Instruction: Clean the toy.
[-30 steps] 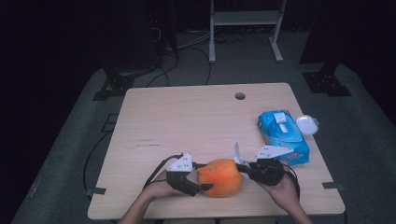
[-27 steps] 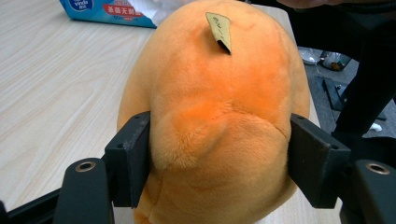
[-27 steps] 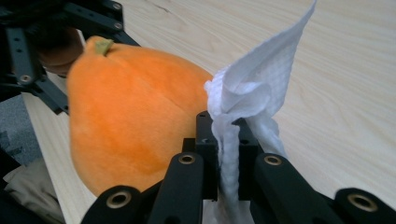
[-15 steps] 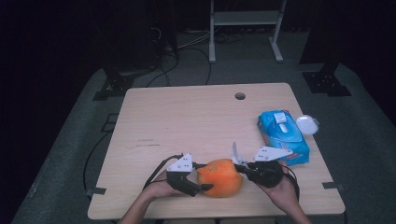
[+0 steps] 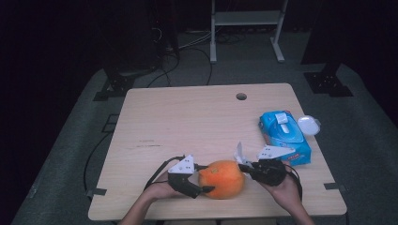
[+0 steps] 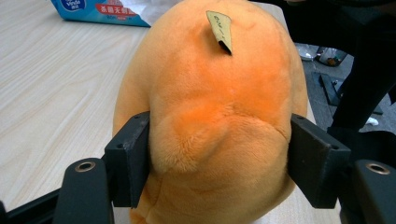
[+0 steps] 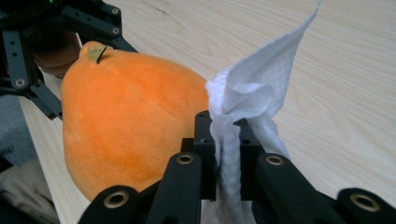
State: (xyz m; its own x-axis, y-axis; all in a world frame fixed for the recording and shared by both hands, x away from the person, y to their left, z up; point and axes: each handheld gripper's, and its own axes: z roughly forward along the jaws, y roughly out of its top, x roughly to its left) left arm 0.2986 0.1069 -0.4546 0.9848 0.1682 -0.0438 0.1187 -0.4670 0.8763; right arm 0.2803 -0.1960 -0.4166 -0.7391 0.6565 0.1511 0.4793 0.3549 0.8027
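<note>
1. The orange plush toy (image 5: 222, 179) lies on the table (image 5: 187, 122) at its near edge, slightly right of the middle, between the two grippers.
2. The left gripper (image 5: 199, 180) comes in from the left, held by the person's left hand (image 5: 162, 190). Its fingers (image 6: 128, 158) are spread around the toy's near-left end and press into the plush on both sides, so the toy is clamped between them.
3. In the left gripper view the toy (image 6: 210, 112) bulges between the two pads, and a small tan tag (image 6: 220, 29) sticks up from its top.
4. The right gripper (image 5: 246, 165) sits just to the right of the toy, held by the person's right hand (image 5: 284, 187). Its fingers (image 7: 205, 140) are pressed together on a white wipe (image 7: 252, 98), pinching it near its gathered lower part.
5. The wipe (image 5: 239, 152) stands up from the fingers with its free corner fanning upward, right beside the toy's right end; whether it touches the plush I cannot tell.
6. In the right gripper view the toy (image 7: 130, 121) lies left of the wipe, with the left gripper's black frame (image 7: 56, 42) at its far end.
7. A blue pack of wipes (image 5: 285, 136) lies on the right side of the table, farther back than the right gripper, its white flap (image 5: 281, 117) on top.
8. A small white lid-like piece (image 5: 309, 125) lies at the table's right edge, just beside the pack.
</note>
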